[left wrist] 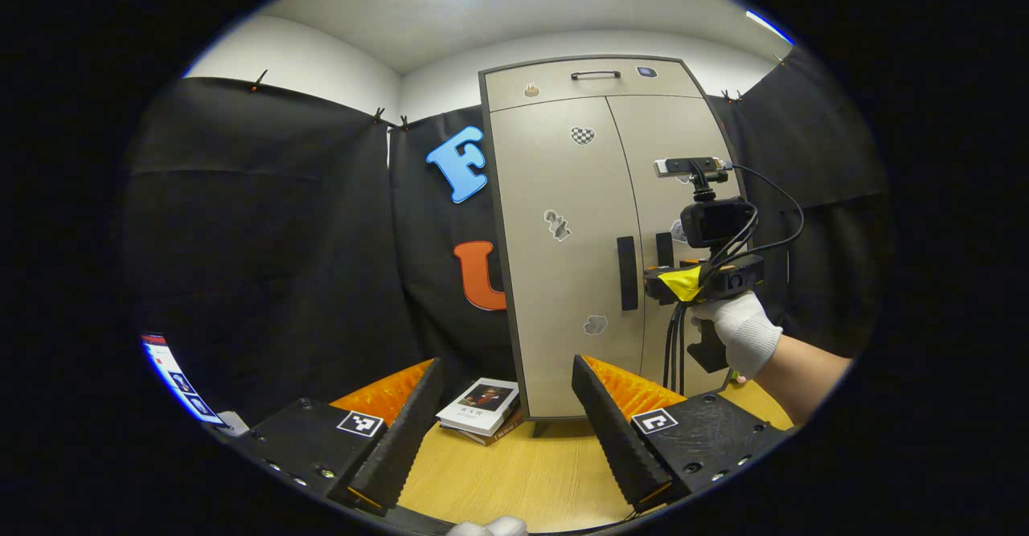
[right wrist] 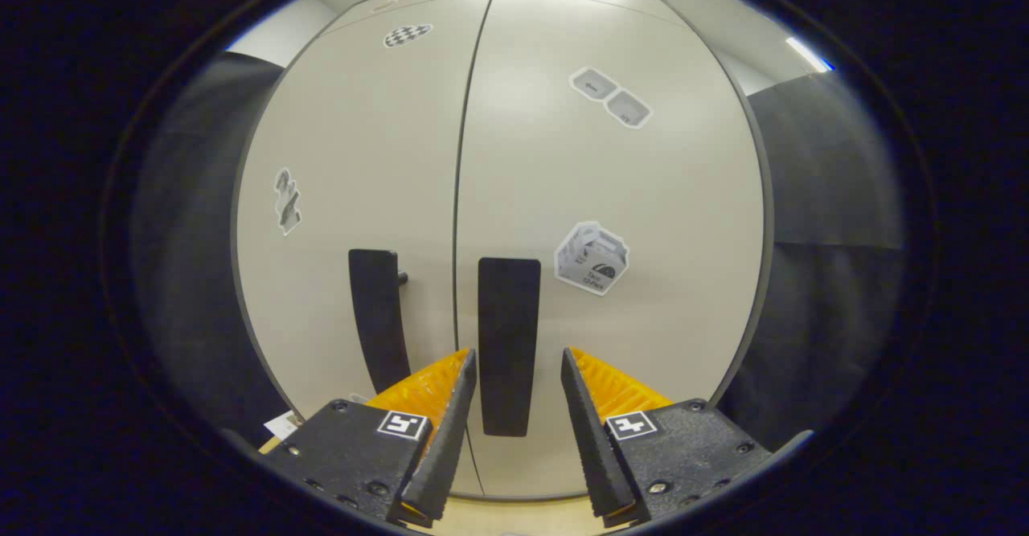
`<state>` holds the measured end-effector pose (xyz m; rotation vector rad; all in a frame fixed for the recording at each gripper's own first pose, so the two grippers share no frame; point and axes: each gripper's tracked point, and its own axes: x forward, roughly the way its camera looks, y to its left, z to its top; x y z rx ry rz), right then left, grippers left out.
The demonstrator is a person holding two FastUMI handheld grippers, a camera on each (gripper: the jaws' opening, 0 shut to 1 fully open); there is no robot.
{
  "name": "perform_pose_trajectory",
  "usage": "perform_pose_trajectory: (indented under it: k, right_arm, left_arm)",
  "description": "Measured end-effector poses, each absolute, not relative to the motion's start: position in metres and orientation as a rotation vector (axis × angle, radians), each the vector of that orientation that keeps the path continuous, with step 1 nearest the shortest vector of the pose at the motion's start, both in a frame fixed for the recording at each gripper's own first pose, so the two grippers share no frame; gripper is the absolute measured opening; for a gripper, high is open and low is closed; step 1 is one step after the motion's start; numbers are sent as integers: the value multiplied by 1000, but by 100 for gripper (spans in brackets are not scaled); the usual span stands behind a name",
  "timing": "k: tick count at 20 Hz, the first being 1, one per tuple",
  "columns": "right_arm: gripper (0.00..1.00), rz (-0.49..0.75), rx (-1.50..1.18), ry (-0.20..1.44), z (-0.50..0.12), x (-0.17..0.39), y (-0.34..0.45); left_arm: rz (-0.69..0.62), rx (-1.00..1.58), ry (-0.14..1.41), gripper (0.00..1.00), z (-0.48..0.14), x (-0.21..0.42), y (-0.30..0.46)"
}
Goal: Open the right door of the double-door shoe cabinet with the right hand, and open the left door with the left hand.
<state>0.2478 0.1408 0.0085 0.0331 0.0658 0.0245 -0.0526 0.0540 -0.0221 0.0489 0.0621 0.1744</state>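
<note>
Shoe cabinet (left wrist: 563, 263) stands upright on the wooden table (left wrist: 514, 472), against the black cloth wall, with both doors flush and closed. In the left gripper view the left gripper (left wrist: 506, 375) hangs back from the cabinet with its fingers spread wide and nothing between them — beyond them a small stack of books (left wrist: 482, 411) lies on the table just beside the cabinet's lower left corner. Farther off in that view, the right gripper (left wrist: 661, 283) is held by a white-gloved hand (left wrist: 744, 331) up at the right door (left wrist: 675, 239), near the two dark vertical handles. In the right gripper view the right gripper (right wrist: 514, 359) is close to the doors, fingers parted on either side of the right door handle (right wrist: 508, 343) — whether they touch it cannot be told. The left door handle (right wrist: 378, 315) sits just left of the centre seam on the left door (right wrist: 362, 158). Several stickers dot both doors.
</note>
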Motion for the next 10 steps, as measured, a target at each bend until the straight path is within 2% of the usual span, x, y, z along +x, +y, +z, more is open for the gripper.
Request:
perform_pose_trajectory:
  k: [1, 2, 3, 4, 5, 10]
  right_arm:
    - [66, 17, 34, 64, 10, 250, 139]
    - [55, 28, 37, 67, 9, 252, 142]
    - [53, 36, 43, 73, 8, 252, 144]
    - [42, 38, 43, 79, 8, 252, 146]
    - [38, 35, 36, 81, 8, 253, 146]
    - [30, 59, 40, 104, 6, 248, 145]
  left_arm:
    - [176, 43, 61, 96, -22, -53, 55]
    - [181, 41, 62, 96, -23, -53, 56]
    - [188, 42, 62, 96, -23, -54, 59]
    - [194, 42, 65, 96, -25, -55, 61]
    - [196, 40, 69, 96, -26, -56, 63]
    - [197, 18, 64, 96, -28, -62, 68]
